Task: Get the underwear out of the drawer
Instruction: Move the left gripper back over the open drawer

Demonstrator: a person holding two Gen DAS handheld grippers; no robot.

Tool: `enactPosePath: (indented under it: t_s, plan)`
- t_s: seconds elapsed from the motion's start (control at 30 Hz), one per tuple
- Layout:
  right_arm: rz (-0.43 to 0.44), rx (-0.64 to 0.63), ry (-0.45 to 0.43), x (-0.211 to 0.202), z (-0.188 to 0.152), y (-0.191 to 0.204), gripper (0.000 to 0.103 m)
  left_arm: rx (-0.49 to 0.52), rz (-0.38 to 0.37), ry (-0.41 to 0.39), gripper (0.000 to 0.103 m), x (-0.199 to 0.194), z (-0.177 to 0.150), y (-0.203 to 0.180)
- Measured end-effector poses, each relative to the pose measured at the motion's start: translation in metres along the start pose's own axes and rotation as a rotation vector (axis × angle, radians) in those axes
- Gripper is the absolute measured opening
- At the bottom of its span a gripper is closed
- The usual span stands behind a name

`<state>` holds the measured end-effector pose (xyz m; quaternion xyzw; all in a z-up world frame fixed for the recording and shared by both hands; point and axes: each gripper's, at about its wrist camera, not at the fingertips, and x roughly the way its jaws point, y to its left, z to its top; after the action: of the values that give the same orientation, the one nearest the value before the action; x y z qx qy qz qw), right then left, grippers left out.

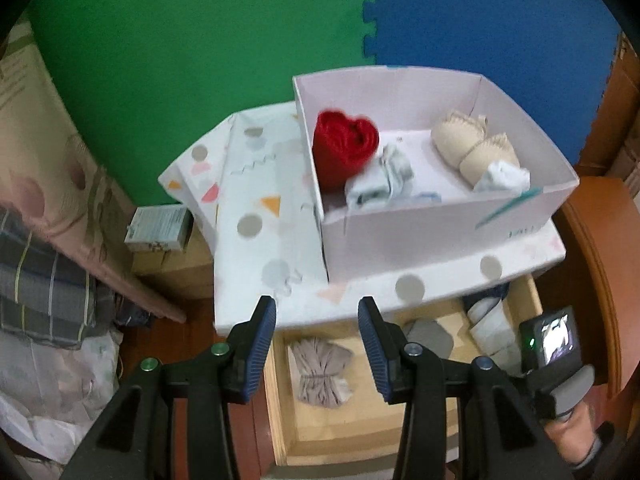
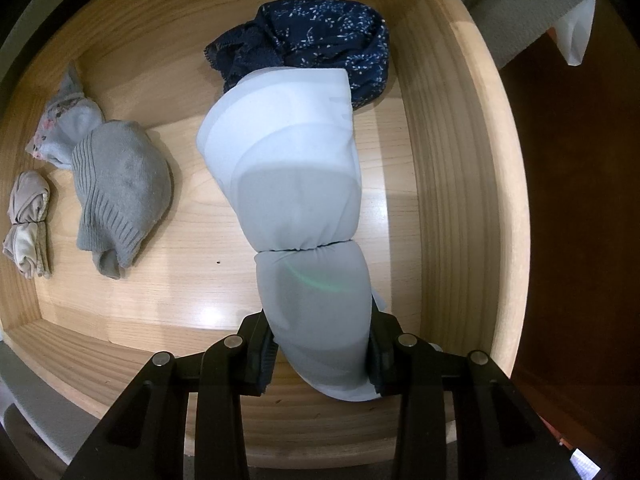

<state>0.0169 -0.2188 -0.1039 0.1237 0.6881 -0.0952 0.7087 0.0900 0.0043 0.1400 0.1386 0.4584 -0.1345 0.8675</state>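
- Right now my right gripper (image 2: pixel 320 356) is clamped on a rolled pale-blue underwear bundle (image 2: pixel 296 184); both pads press its near end, and the roll reaches away from me toward 12 o'clock over the wooden drawer (image 2: pixel 460 184) floor.
- Far end of that roll overlaps a navy floral underwear piece (image 2: pixel 332 36) lying at 12 o'clock against the drawer's back wall.
- At 9 o'clock in the right wrist view: a grey knit bundle (image 2: pixel 120 196) on the drawer floor, touching a light blue floral roll (image 2: pixel 64 128) behind it at 10 o'clock.
- A small beige roll (image 2: pixel 28 220) sits just beside the grey one, farther out at 9 o'clock near the left wall.
- My left gripper (image 1: pixel 316 344) hangs with its jaws spread, nothing between the blue pads, above the drawer's near-left part.
- Beneath it in the left wrist view lies a taupe bow-shaped bundle (image 1: pixel 320 368) on the drawer floor at 6 o'clock.
- At 1 o'clock stands a pink cardboard box (image 1: pixel 440 232) on a patterned white cover (image 1: pixel 256 200); inside are a red rolled garment (image 1: pixel 344 144), a beige roll (image 1: pixel 472 144) and two small white-grey bundles (image 1: pixel 380 180).
- My right gripper's camera body shows at 4 o'clock there.
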Motion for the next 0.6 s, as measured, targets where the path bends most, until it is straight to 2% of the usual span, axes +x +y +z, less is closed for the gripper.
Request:
enactPosePath:
  t_s: [0.33,0.6]
  plan:
    - [-0.002,0.0,0.0,-0.001,0.002,0.006,0.034,-0.1,0.027,0.045,0.044,0.042,-0.067,0.004]
    - [-0.004,0.002,-0.006,-0.003,0.001,0.008,0.033,-0.106,0.042,0.069,0.044,0.071,-0.101,-0.002]
